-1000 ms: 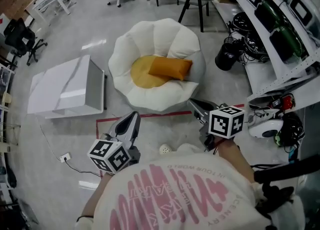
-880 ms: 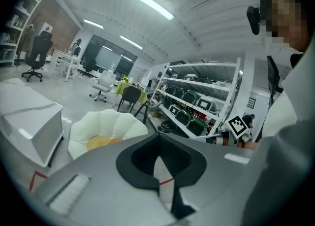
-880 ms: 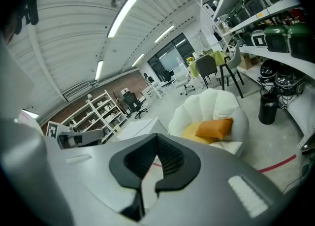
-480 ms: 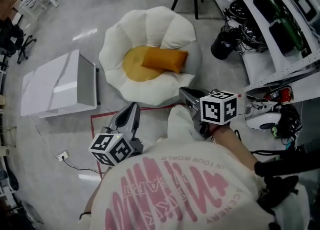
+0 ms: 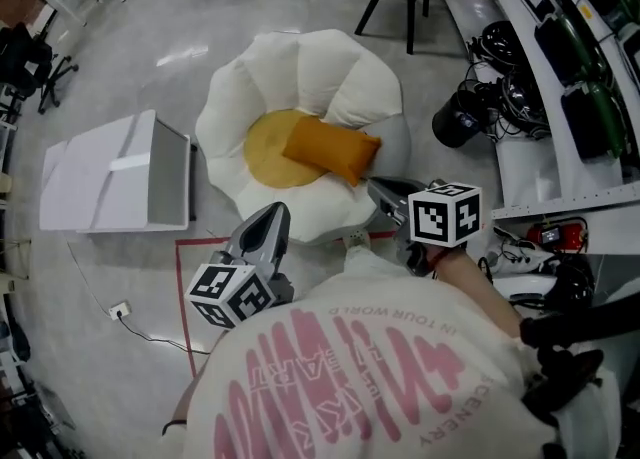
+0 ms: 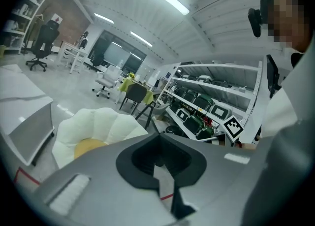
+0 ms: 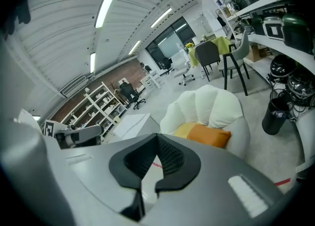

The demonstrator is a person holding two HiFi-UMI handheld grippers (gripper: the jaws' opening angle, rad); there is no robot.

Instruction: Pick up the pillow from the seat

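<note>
Workshop floor (image 5: 100, 257): orange pillow (image 5: 332, 147) on white petal-shaped seat (image 5: 300, 67).
Pillow lies across the seat's yellow centre. Left tongs (image 5: 272, 217) and right tongs (image 5: 380, 187) are both pressed together, empty, near the seat's front edge.

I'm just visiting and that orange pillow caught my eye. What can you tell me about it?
The pillow is orange, oblong and plump, apparently soft fabric. It lies flat in the white flower-shaped seat, partly on the yellow centre, partly against the seat's padded edge. Only the seat touches it; it is not yet picked up.
</note>
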